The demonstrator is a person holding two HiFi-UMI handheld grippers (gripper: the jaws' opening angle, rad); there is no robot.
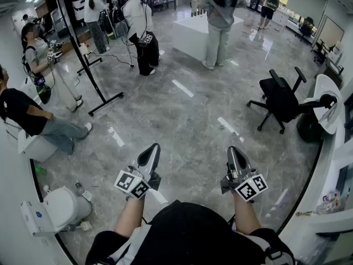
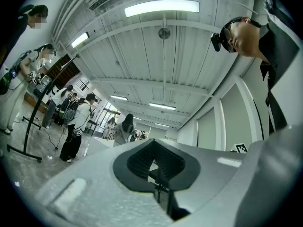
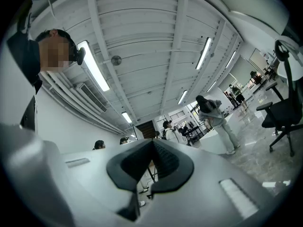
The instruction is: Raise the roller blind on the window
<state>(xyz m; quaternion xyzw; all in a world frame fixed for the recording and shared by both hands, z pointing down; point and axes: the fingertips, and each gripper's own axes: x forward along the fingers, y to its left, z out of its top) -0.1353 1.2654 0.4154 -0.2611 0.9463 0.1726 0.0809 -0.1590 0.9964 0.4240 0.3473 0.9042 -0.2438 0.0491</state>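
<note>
Left tool, right tool, both closed

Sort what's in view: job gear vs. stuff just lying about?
Job:
- left claw, shut, empty
- right claw, shut, empty
- no blind in view

Lying about:
- chair
- black stand
- white counter
- bystanders
</note>
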